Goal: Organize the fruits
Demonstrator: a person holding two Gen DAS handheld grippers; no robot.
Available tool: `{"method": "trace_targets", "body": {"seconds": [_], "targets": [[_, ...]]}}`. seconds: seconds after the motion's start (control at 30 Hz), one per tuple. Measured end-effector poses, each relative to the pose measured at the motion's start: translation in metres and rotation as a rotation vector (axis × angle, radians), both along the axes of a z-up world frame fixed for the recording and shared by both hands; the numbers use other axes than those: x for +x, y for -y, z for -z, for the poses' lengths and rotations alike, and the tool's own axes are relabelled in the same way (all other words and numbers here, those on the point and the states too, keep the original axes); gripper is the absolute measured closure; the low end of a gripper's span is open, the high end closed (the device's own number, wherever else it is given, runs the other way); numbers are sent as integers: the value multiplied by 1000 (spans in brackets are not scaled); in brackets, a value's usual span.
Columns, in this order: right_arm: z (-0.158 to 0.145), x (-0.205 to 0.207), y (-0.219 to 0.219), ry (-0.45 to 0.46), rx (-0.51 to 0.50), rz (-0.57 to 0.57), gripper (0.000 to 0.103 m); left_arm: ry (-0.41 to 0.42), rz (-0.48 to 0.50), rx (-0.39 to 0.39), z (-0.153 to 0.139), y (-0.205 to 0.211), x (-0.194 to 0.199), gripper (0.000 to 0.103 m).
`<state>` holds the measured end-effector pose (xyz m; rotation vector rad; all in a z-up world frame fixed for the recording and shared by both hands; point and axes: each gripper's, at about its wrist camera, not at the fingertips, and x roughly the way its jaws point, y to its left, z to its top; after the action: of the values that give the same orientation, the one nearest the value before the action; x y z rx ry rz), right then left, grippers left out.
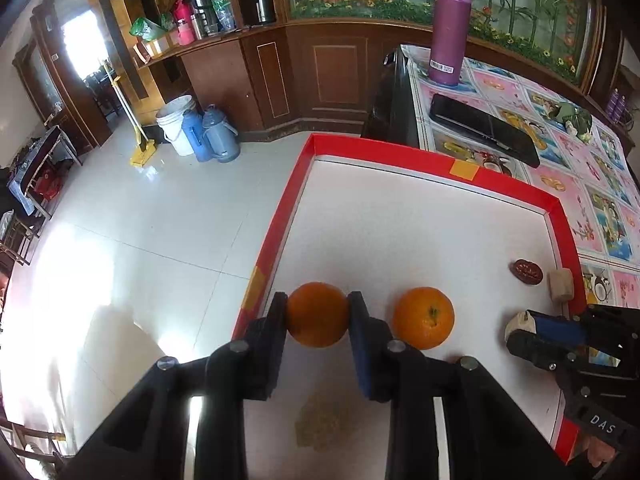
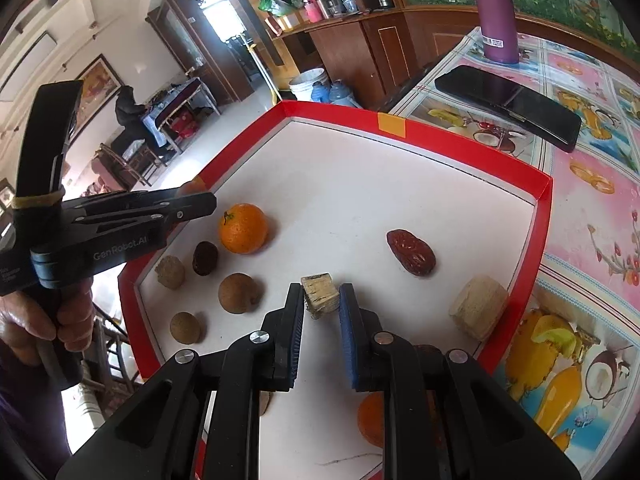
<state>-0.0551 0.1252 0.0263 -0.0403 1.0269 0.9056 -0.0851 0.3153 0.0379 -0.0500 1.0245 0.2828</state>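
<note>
The red-rimmed tray overhangs the table edge on its left, so anything dropped there may roll to the floor. The left gripper pinches an orange near that rim; a loose squeeze on the round skin could let it slip. A second orange sits just right of it and could be knocked. The right gripper pinches a small pale chunk, which may crumble.

Glossy dimpled peel on the orange; matt black plastic tongs. Smooth white tray, red rim. Shiny printed plastic over the table.
</note>
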Motion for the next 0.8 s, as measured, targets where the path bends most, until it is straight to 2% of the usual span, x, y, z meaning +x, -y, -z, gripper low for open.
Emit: {"method": "trace_targets", "body": {"seconds": [0.4,0.47,0.5,0.53,0.6,0.7,0.77,0.8], "targets": [[2,-5,-4,42,-33,-10,86,-25,-65,-22,8,-9,-2,68],[1,-6,-4,46,-34,-12,81,-27,-77,-27,9,-9,-3,65],[1,-7,-3,49,-34,-8,70,-24,-88,-14,9,-8,-4,62],[0,-6,-1,55,-33,1,66,-18,-98,-2,8,-7,-6,61],[-1,-5,2,63,-21,3,66,12,-111,16,1,-3,-15,57],[-7,-5,9,67,34,-7,66,88,-146,79,-21,7,-36,43],[-15,-8,14,100,78,2,66,158,-173,133,-39,17,-55,24],[-19,-10,18,119,101,13,66,194,-183,152,-47,23,-65,21]]}}
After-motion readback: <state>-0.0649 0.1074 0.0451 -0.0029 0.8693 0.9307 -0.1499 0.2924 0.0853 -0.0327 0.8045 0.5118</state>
